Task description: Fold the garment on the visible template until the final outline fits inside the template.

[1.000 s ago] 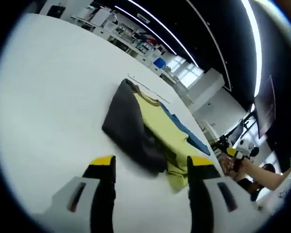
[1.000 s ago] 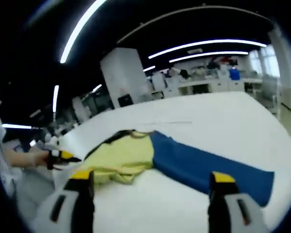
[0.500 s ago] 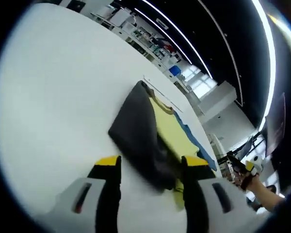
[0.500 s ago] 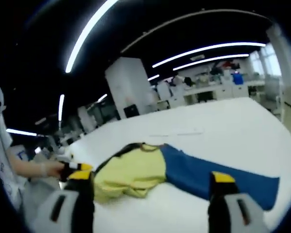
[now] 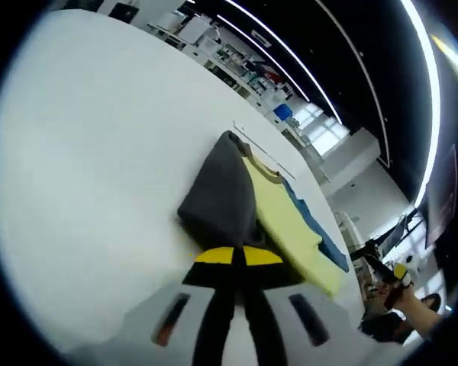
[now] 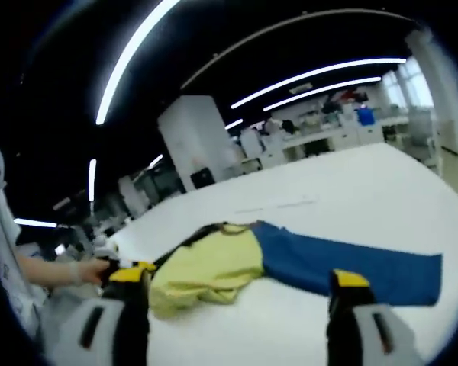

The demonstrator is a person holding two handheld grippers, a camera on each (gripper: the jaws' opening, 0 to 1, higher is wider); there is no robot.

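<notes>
A garment in grey [image 5: 221, 194], yellow [image 5: 286, 225] and blue [image 5: 324, 232] lies bunched on the white table [image 5: 99, 152]. My left gripper [image 5: 237, 255] is shut on the near edge of the grey part. In the right gripper view the yellow part [image 6: 210, 263] and the blue part [image 6: 343, 255] lie ahead of my right gripper [image 6: 239, 280], which is open and short of the cloth, with nothing between its jaws. A thin template line [image 5: 263, 152] runs on the table just beyond the garment, and the same line [image 6: 278, 204] appears behind the cloth in the right gripper view.
A person's hand [image 6: 65, 271] holds the left gripper at the garment's far-left end. The right gripper and hand [image 5: 393, 274] show off the table's right edge. Desks, shelves and a white pillar [image 6: 195, 133] stand beyond the table.
My left gripper's jaws have closed together on the near grey edge of the garment. The right gripper stays open; its view has shifted only slightly.
</notes>
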